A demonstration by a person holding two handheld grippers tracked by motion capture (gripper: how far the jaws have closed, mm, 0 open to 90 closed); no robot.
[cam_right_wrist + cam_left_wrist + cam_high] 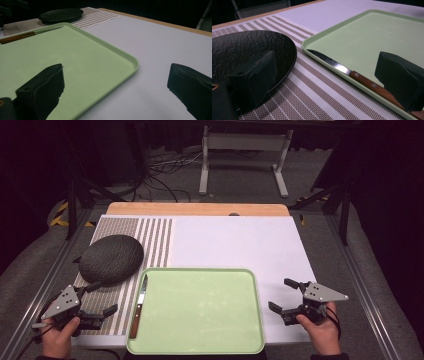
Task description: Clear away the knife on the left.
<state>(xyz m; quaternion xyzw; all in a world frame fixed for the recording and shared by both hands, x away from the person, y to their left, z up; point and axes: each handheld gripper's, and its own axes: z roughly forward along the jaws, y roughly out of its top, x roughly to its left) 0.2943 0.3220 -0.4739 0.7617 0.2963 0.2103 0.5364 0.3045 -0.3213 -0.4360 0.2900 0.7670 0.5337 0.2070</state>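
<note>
A pale green tray (200,312) lies on a white board (240,242). A knife (139,306) has a reddish-brown wooden handle and a silver blade. The plate (111,258) is black with a rough, pebbled surface, on a mat (150,240) striped brown and white.

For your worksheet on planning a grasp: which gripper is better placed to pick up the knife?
Left. The left gripper is open beside the knife on the tray's left edge; the right gripper is across it.

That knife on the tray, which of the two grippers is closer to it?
Left. The left gripper sits just beside the knife, by its wooden handle; the right gripper is past the opposite edge of the green tray.
</note>
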